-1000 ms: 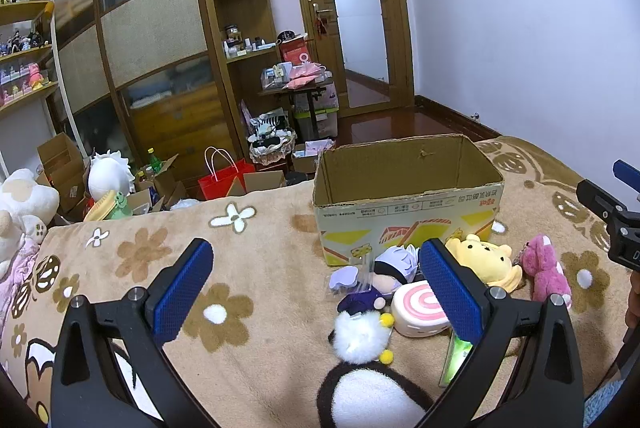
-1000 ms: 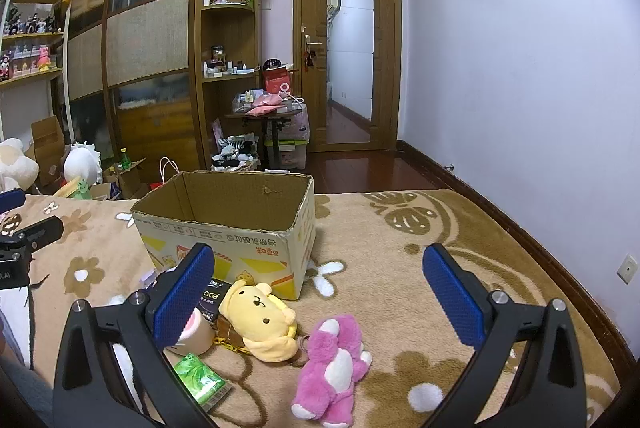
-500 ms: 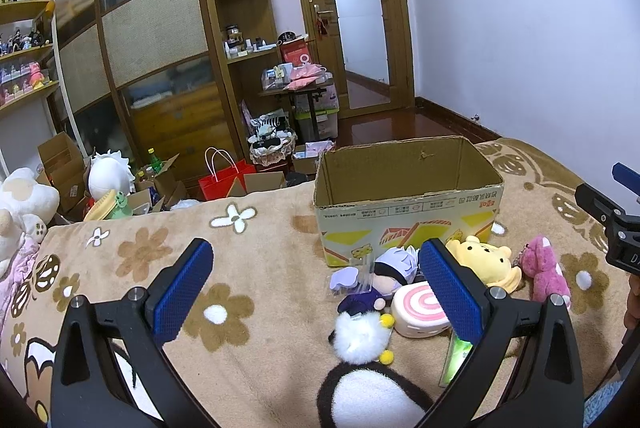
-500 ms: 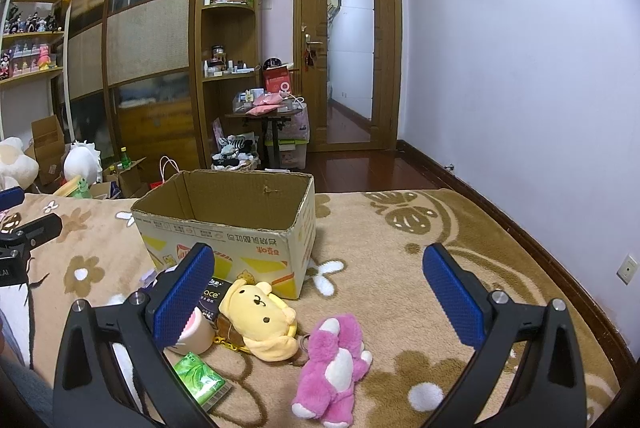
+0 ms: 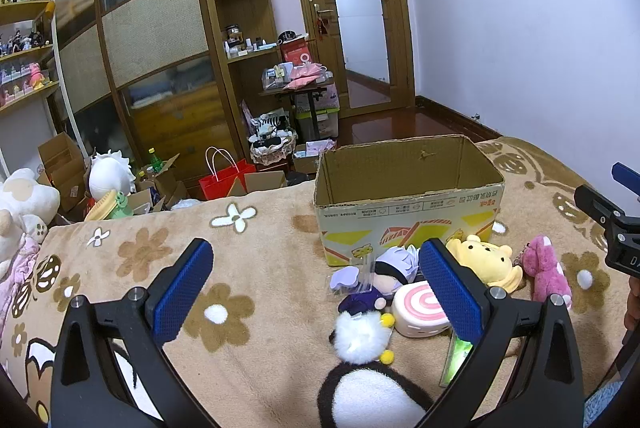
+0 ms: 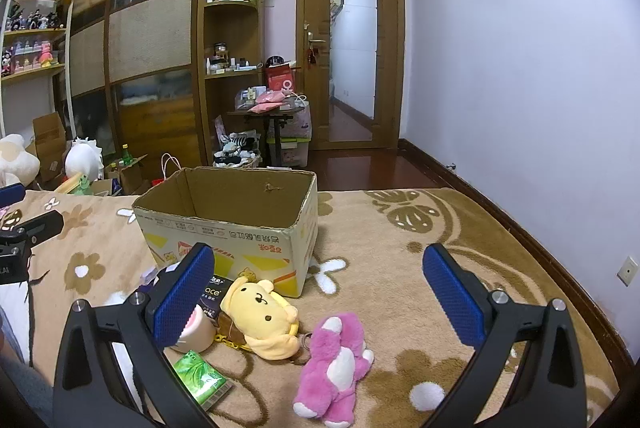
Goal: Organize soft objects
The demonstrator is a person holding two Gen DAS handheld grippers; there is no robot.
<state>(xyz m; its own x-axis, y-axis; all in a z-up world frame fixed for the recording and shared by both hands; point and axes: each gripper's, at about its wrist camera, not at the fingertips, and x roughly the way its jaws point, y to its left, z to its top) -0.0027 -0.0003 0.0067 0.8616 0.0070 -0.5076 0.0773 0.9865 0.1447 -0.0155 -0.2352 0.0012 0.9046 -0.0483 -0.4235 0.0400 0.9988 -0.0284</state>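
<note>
An open cardboard box (image 5: 408, 204) (image 6: 236, 224) stands on the brown flowered blanket. In front of it lie soft toys: a yellow plush (image 5: 486, 260) (image 6: 262, 312), a pink plush (image 5: 546, 272) (image 6: 334, 360), a white-haired doll (image 5: 390, 268), a white pom-pom toy (image 5: 360, 338), a pink swirl cushion (image 5: 422, 310) (image 6: 196, 328) and a black-and-white plush (image 5: 372, 400). My left gripper (image 5: 316, 288) is open and empty, above the blanket left of the toys. My right gripper (image 6: 320, 292) is open and empty, above the yellow and pink plushes.
A green packet (image 6: 202, 378) (image 5: 456, 360) and a dark packet (image 6: 214, 294) lie among the toys. Beyond the blanket's far edge are boxes, a red bag (image 5: 224, 180), shelves and a cluttered small table (image 5: 298, 88). A white wall (image 6: 520, 68) runs along the right.
</note>
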